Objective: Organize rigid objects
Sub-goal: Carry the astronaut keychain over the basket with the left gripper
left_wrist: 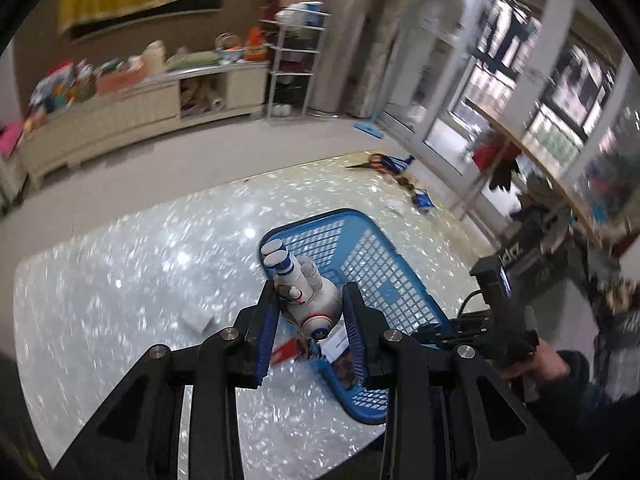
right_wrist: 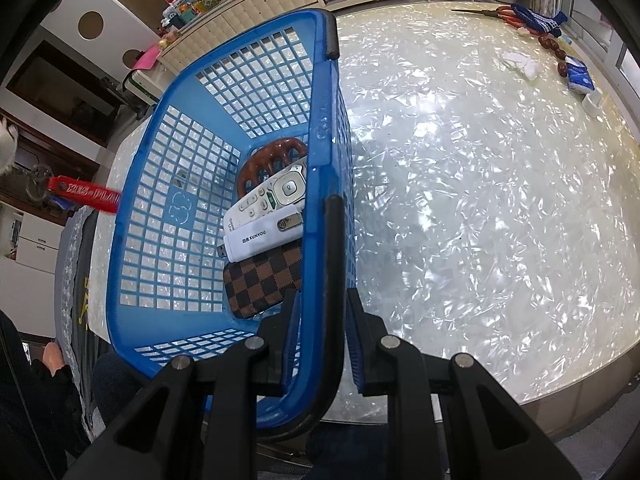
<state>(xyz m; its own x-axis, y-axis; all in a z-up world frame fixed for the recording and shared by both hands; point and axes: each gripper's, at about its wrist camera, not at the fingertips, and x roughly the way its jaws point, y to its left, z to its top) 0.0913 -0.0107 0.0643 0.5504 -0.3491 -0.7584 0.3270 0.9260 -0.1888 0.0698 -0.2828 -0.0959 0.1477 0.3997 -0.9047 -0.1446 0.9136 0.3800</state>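
While shimmering table [right_wrist: 480, 200] bears basket [right_wrist: 320, 128] | cluttered cabinet [left_wrist: 120, 108] behind

Shimmering pearl tabletop [right_wrist: 480, 200], cream sideboard [left_wrist: 120, 120], metal shelf rack [left_wrist: 294, 60], glazed doors [left_wrist: 520, 80]

Left gripper [left_wrist: 310, 312] is up above the basket [left_wrist: 372, 264], jaws clamped on the toy astronaut [left_wrist: 308, 292], fingers pointing down toward it. Right gripper [right_wrist: 320, 320] sits at the basket's near rim, jaws pinched on the rim and black handle [right_wrist: 334, 280]. Person's right hand [left_wrist: 536, 364] grips its handle beside the basket.
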